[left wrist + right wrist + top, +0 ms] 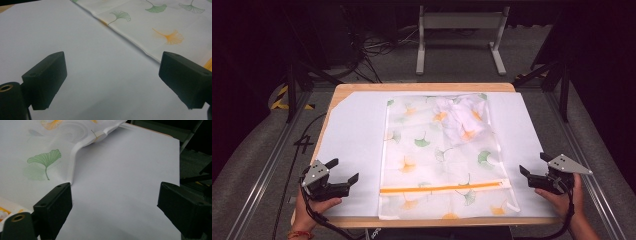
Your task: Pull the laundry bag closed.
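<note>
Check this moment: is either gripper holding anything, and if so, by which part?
Nothing is held. The left gripper and right gripper are both open over the white sheet, either side of the leaf-print mesh bag, touching neither it nor its orange zipper.

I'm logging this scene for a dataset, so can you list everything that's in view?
Mesh bag: one, white with green and orange leaf print, flat at the table's middle.
Zip: one, orange, across the bag near the person's edge.
Cloth: one, white, bunched inside the bag's far right part.
Paper sheet: one, white, under the bag.
Table: one, light wood.
Metal stand: one, grey, on the floor beyond the table.
Cables: several, dark, on the floor behind.
Left gripper: black, open, left of the bag.
Right gripper: black, open, right of the bag.
</note>
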